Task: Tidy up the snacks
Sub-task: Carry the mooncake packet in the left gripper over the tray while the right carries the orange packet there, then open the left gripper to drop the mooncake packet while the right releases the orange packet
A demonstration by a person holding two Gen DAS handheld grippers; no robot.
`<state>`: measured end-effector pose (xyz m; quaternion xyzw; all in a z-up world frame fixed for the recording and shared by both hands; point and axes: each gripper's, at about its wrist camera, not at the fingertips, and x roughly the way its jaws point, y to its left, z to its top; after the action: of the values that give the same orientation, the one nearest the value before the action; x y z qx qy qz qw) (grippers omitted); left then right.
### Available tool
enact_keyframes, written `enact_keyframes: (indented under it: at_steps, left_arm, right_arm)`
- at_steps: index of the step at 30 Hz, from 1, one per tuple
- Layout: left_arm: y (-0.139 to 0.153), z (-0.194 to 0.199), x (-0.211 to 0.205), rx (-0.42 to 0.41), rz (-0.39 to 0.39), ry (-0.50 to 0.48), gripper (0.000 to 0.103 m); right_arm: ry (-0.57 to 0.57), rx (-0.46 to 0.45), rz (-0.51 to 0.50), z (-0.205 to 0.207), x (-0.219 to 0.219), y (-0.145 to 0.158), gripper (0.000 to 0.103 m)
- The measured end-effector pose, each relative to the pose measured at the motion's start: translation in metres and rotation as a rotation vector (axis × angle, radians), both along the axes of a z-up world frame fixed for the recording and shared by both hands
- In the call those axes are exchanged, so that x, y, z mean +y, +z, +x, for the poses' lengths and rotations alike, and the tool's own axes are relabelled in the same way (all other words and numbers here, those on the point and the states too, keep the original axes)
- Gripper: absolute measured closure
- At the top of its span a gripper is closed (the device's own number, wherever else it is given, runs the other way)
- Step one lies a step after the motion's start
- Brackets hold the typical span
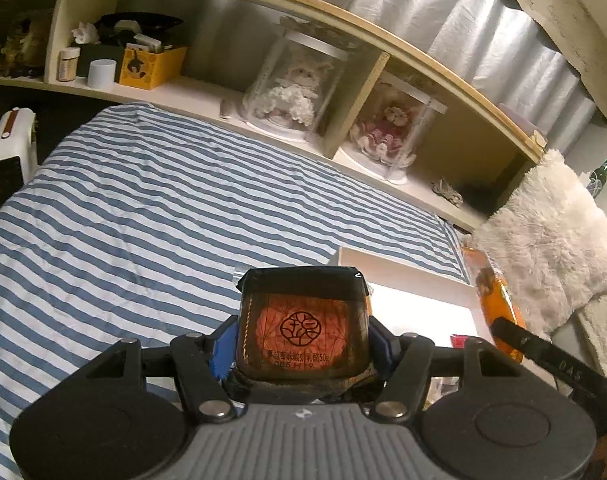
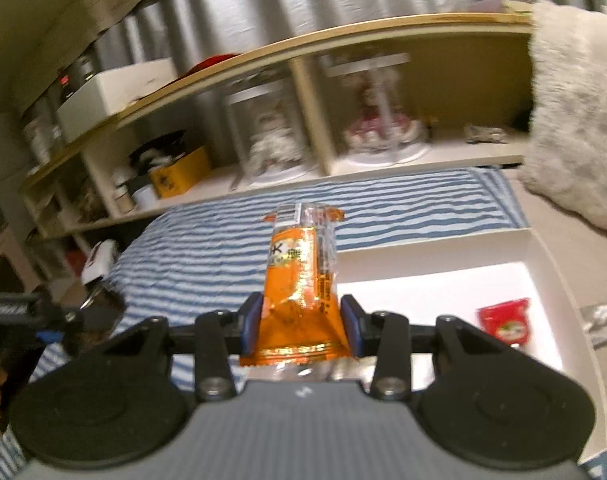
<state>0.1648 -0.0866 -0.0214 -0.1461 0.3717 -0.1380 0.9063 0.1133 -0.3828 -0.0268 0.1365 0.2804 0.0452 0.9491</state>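
My left gripper point(image 1: 303, 344) is shut on a dark square snack pack point(image 1: 303, 320) with an orange label, held above the striped bed. My right gripper point(image 2: 301, 326) is shut on an orange snack packet point(image 2: 299, 280) that stands up between the blue pads. That orange packet point(image 1: 495, 292) and the right gripper's arm also show at the right of the left wrist view. A white box point(image 2: 543, 248) lies on the bed just ahead and right of the right gripper, with a small red snack pack point(image 2: 505, 320) inside it. The white box point(image 1: 403, 264) sits behind the dark pack in the left wrist view.
A blue-and-white striped bed cover point(image 1: 143, 208) fills the foreground. Behind it runs a cream headboard shelf point(image 1: 383, 56) with two dolls in clear cases, a yellow box and small jars. A fluffy white cushion point(image 1: 551, 240) lies right of the box. A white heater point(image 1: 11, 152) stands at left.
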Motion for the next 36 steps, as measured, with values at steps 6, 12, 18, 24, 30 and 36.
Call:
enact_keyframes:
  at_steps: [6,12,18,24,30,36]
  left_arm:
    - [-0.006,0.013,-0.03,0.021,-0.018,-0.035,0.038]
    - [-0.013,0.032,-0.073,0.035,-0.041,-0.095,0.037]
    - [-0.026,0.061,-0.113,0.083,-0.046,-0.139,0.037]
    - [-0.041,0.092,-0.148,0.123,-0.039,-0.188,0.037]
    - [-0.056,0.118,-0.185,0.16,-0.008,-0.227,0.037]
    - [-0.072,0.138,-0.206,0.191,0.039,-0.227,0.037]
  right_arm:
    - [-0.118,0.007,0.051,0.007,-0.037,-0.011,0.056]
    - [-0.157,0.056,0.078,0.02,-0.059,-0.031,0.056]
    - [-0.151,0.142,0.08,0.042,-0.067,-0.058,0.055]
    - [-0.179,0.159,0.104,0.068,-0.077,-0.076,0.055]
    - [-0.129,0.171,0.107,0.082,-0.082,-0.086,0.055]
    - [-0.116,0.223,0.078,0.095,-0.086,-0.102,0.055]
